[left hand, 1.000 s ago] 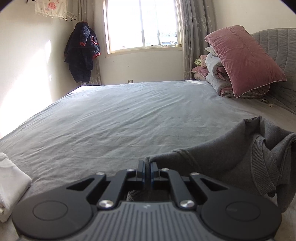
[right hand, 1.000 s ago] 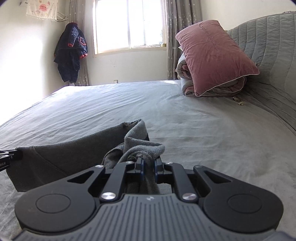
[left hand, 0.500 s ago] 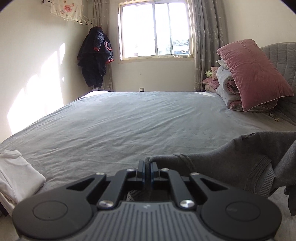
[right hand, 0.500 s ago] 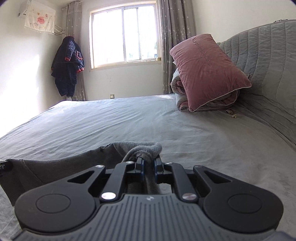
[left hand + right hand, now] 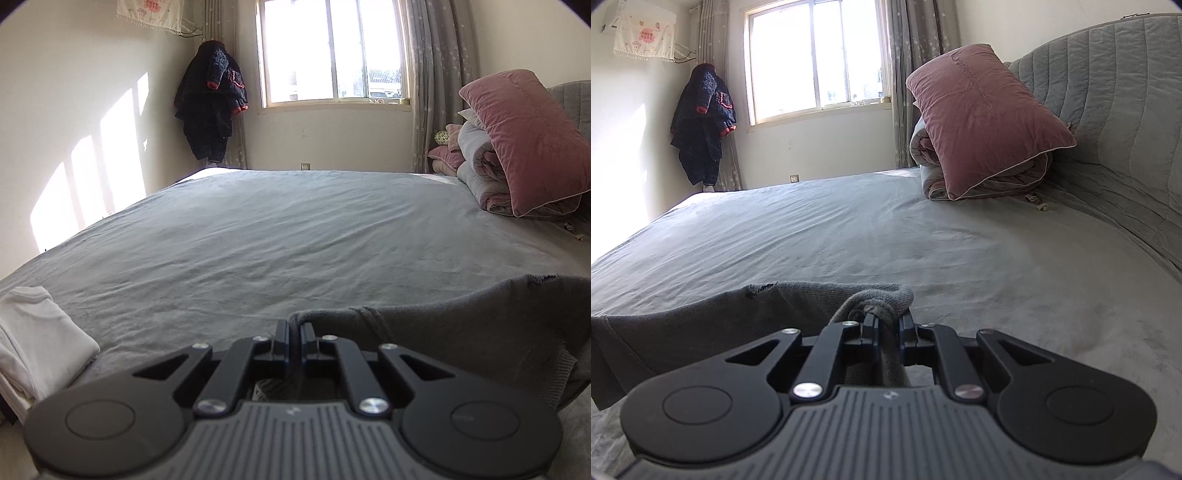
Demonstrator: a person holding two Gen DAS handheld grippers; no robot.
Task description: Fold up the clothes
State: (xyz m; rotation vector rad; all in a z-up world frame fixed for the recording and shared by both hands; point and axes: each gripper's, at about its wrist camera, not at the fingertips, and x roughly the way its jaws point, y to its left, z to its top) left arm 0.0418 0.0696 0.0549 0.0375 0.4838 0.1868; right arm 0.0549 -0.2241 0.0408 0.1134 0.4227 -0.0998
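Over the near edge of the bed: both tongs hold one grey sweater [image 5: 701, 325] up between them, its top edge stretched roughly level above the grey bed sheet [image 5: 295, 236].
Left tongs [image 5: 294, 334]: pinched together on one end of that edge; the cloth runs off to the right.
Right tongs [image 5: 886, 325]: clamped on a bunched knit fold at the other end.
Sweater's lie: held up and spread, its lower part hanging out of view; a small ragged mark shows along the top edge.
Step in hand: as I judge it, the garment is being held open for laying down or doubling over; which fold this is, I cannot tell.
Next move calls for: keeping both grips level and the edge taut, so the cloth comes down on the sheet without creasing.
Nearby: a folded white garment [image 5: 33, 339] lies at the bed's left edge; a pink pillow [image 5: 982, 118] rests on rolled bedding.
Writing: a wall hanging [image 5: 642, 35] bears a pink design with characters too small to read; embroidery on the pillow is illegible.
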